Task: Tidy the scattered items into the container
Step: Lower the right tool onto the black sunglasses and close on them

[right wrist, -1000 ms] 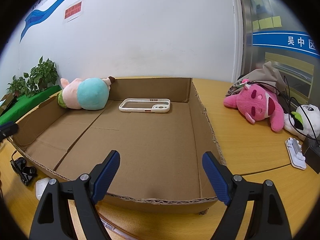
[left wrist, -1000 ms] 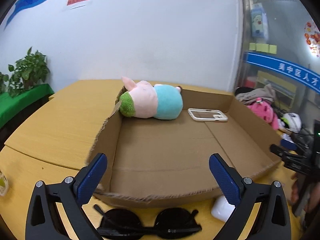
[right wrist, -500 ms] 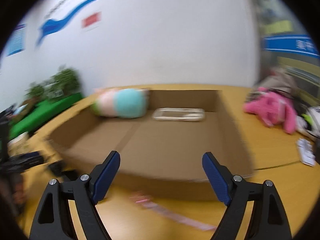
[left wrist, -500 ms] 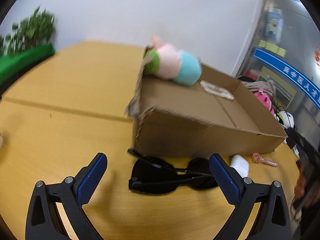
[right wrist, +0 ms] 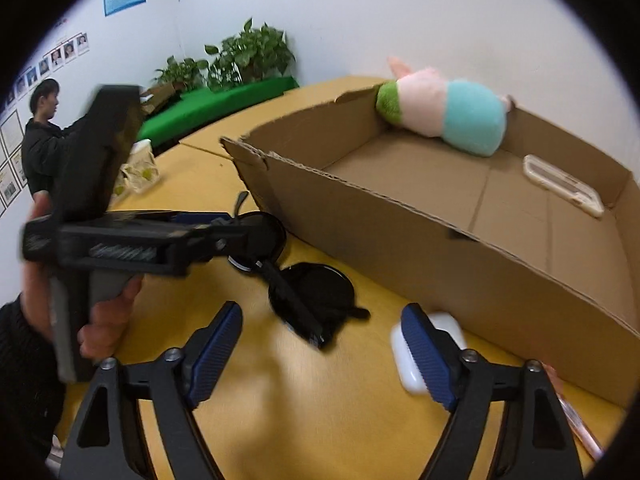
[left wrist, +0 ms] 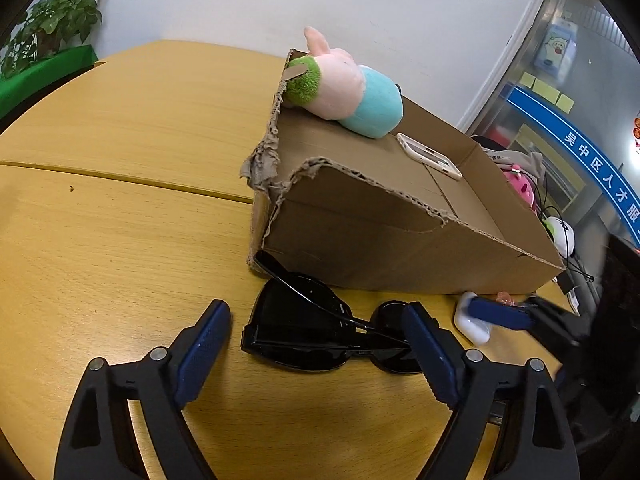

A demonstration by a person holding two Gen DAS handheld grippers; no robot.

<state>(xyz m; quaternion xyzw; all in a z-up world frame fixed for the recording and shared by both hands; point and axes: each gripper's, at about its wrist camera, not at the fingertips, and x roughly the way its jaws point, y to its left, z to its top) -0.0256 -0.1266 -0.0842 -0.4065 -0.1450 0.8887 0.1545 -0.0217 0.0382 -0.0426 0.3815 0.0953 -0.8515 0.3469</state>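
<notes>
A shallow cardboard box (left wrist: 360,248) (right wrist: 440,248) stands on the wooden table. In it lie a pink-and-teal plush (left wrist: 344,84) (right wrist: 444,114) and a white phone case (left wrist: 428,156) (right wrist: 562,184). Black sunglasses (left wrist: 312,324) (right wrist: 308,288) lie on the table in front of the box. My left gripper (left wrist: 316,356) is open, low over the table, its fingers on either side of the sunglasses. A white earbud case (left wrist: 472,322) (right wrist: 412,360) lies right of them. My right gripper (right wrist: 320,352) is open, its right finger over the earbud case.
A small pink item (left wrist: 506,298) lies by the box's front right corner. Pink and white plush toys (left wrist: 520,188) and cables sit beyond the box on the right. Potted plants (right wrist: 248,56) on a green ledge stand at the table's far side. A person (right wrist: 40,132) stands by the wall.
Both grippers have dropped from above the box to the table in front of it. The left one now straddles the sunglasses; the right one has swung left to the earbud case.
</notes>
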